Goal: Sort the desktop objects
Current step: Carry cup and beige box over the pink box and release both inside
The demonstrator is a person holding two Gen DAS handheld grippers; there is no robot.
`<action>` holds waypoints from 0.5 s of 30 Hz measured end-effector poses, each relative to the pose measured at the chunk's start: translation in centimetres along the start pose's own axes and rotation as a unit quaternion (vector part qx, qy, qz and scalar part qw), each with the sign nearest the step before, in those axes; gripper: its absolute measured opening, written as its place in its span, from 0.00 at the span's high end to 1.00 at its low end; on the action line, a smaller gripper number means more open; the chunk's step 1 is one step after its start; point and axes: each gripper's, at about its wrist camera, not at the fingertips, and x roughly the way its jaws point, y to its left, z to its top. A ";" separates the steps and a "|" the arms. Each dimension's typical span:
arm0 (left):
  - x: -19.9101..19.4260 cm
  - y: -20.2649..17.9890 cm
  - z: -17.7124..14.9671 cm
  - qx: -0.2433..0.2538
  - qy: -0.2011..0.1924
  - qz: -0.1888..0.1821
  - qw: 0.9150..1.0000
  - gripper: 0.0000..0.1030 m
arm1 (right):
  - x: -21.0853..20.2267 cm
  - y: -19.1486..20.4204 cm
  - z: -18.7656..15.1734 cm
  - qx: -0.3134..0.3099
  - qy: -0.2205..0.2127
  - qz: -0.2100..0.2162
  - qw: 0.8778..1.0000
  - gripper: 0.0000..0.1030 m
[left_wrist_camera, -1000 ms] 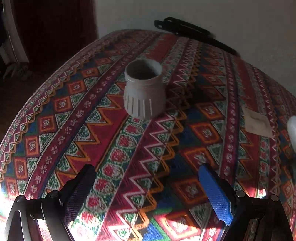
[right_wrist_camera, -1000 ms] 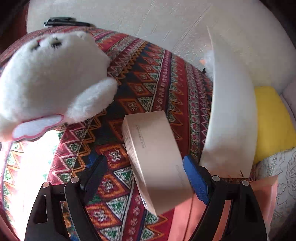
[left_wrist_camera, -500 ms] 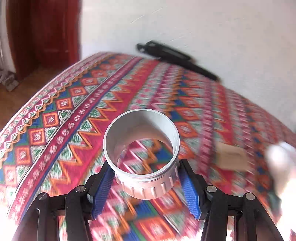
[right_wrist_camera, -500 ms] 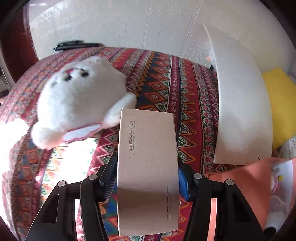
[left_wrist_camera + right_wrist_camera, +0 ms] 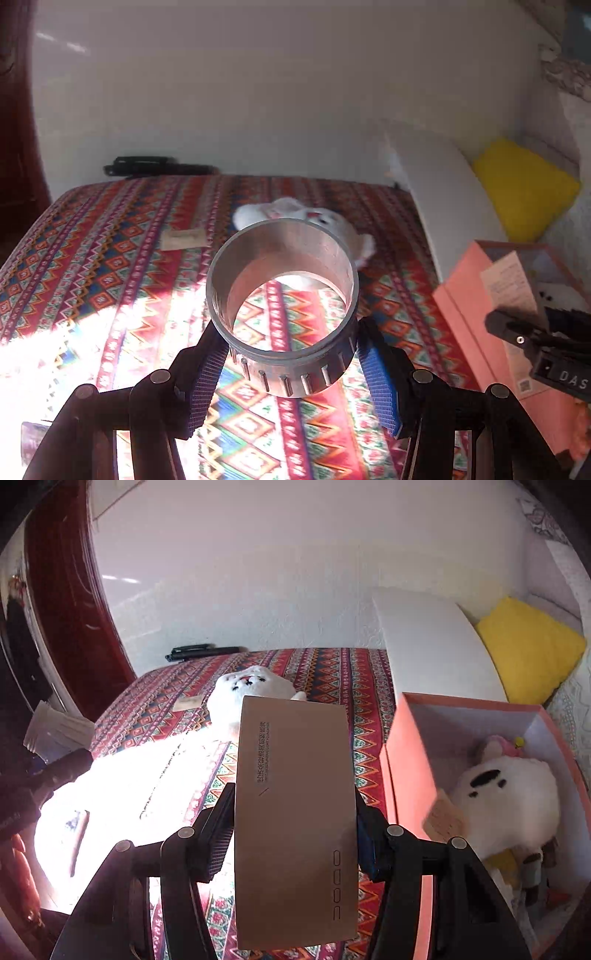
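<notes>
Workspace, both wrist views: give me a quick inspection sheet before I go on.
Surface: patterned cloth, sun glare at the near left.
Job's things: grey ring in left tool; tan box in right tool; pink bin holds a plush cow.
Clutter: white plush, small card.
Grippers: both shut on loads.
Cables: nothing seen.
Surroundings: white wall, yellow cushion, black object at the far edge.

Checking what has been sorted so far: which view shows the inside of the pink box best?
The right wrist view: the pink box stands open there, with a white plush toy lying inside. The left wrist view shows only the box's outer side and a corner of its inside, partly behind the right gripper.
</notes>
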 end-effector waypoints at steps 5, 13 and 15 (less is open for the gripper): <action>-0.8 -8.7 -0.3 0.042 0.006 -0.044 0.998 0.42 | -6.4 -4.3 -1.9 0.027 -0.043 -0.021 0.999 0.43; -0.3 -22.2 0.1 0.120 0.014 -0.107 0.987 0.42 | -15.0 -14.6 -4.2 0.106 -0.104 -0.088 0.985 0.43; 0.5 -25.1 0.3 0.136 0.017 -0.117 0.984 0.42 | -15.7 -16.8 -4.7 0.121 -0.108 -0.105 0.981 0.43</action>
